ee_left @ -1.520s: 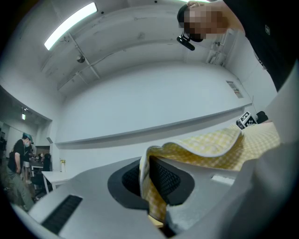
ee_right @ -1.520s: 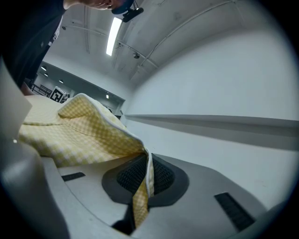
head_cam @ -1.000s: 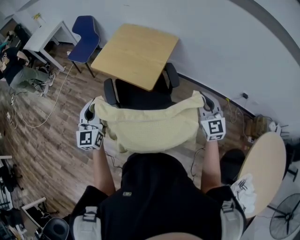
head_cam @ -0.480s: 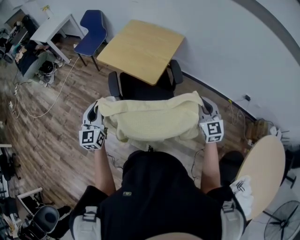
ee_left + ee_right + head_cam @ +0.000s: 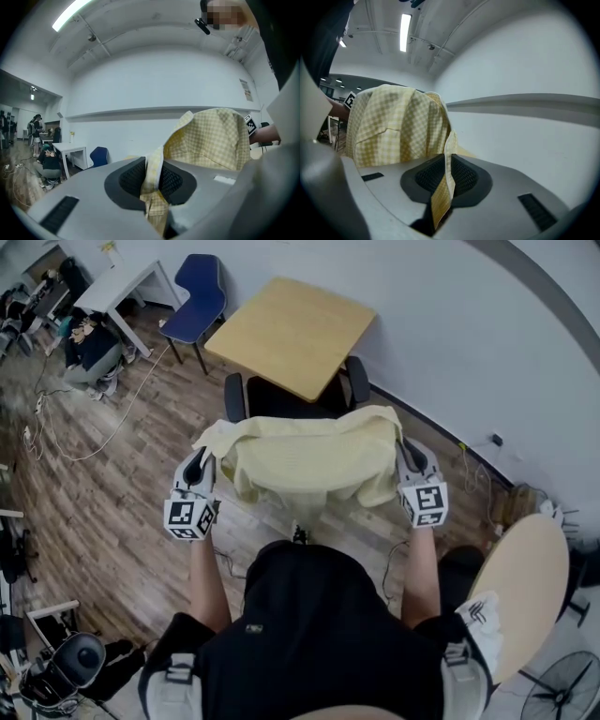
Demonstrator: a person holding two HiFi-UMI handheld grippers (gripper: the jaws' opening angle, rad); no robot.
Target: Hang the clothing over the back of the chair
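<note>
A pale yellow checked shirt (image 5: 305,457) is stretched between my two grippers, held up in front of me. It hangs just above the back of a black office chair (image 5: 286,400), whose armrests show beyond it. My left gripper (image 5: 202,465) is shut on the shirt's left edge, with the cloth (image 5: 152,180) pinched between its black pads. My right gripper (image 5: 403,454) is shut on the right edge, a strip of the cloth (image 5: 443,187) clamped in its jaws. The chair's back is hidden under the shirt.
A square wooden table (image 5: 292,334) stands beyond the chair against the white wall. A blue chair (image 5: 199,304) and a white desk (image 5: 122,282) are at the far left, where a person sits. A round wooden table (image 5: 520,592) is at my right. Cables lie on the wood floor.
Both grippers have carried the shirt forward and up toward the chair's back. The cloth now covers more of the chair than before.
</note>
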